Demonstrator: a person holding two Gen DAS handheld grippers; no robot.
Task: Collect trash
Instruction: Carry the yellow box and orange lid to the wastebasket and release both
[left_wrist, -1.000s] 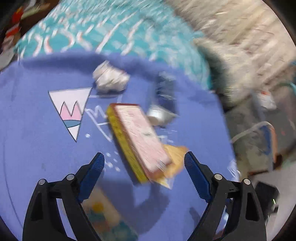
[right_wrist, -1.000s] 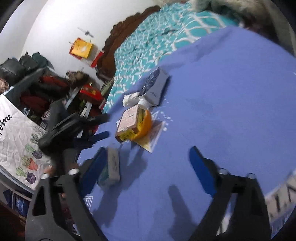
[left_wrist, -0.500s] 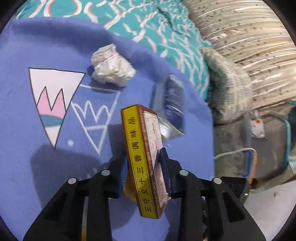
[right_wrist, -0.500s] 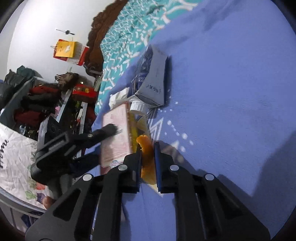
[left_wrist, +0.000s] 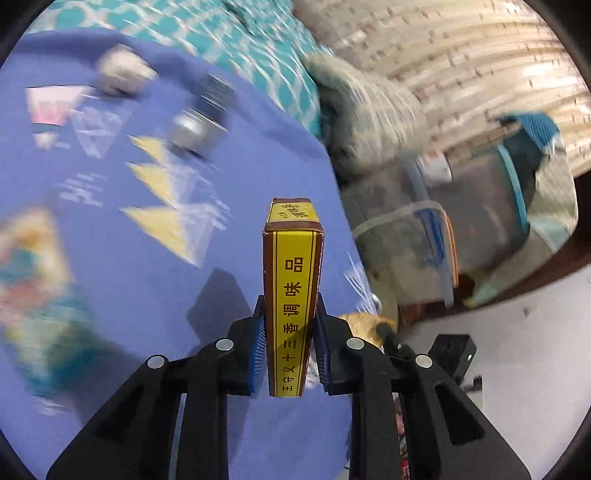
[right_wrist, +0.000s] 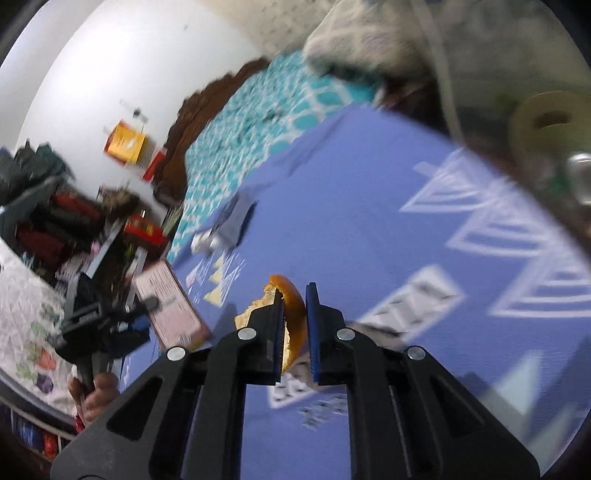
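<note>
Gripping a flat yellow-edged seasoning box (left_wrist: 293, 295) by its two broad faces, the left gripper (left_wrist: 288, 349) holds it edge-up, clear of the blue patterned blanket (left_wrist: 129, 266); its jaws have just closed in, and both pads press squarely on the cardboard. The box looks light and fairly stiff, though thin card will dent if squeezed harder, and since it is held near one end the far end could swing during a fast move. The right gripper (right_wrist: 294, 326) is clamped on a curled strip of orange peel (right_wrist: 293, 314), whose pale pith (right_wrist: 251, 312) pokes out to the left; these jaws too have just shut, with the peel between them. I would judge the peel soft, bendy and a little slick on its waxy side, so a pinch across its thickness, as here, suits it better than a hold on the tip. Left on the blanket are a crumpled paper ball (left_wrist: 123, 72), a blurred dark blue carton (left_wrist: 218, 96) with a small silvery piece (left_wrist: 192, 129) beside it, and a colourful wrapper (left_wrist: 33, 273) at the left edge. A blue-rimmed clear bin (left_wrist: 469, 206) stands off the bed to the right, probably where the trash goes.
</note>
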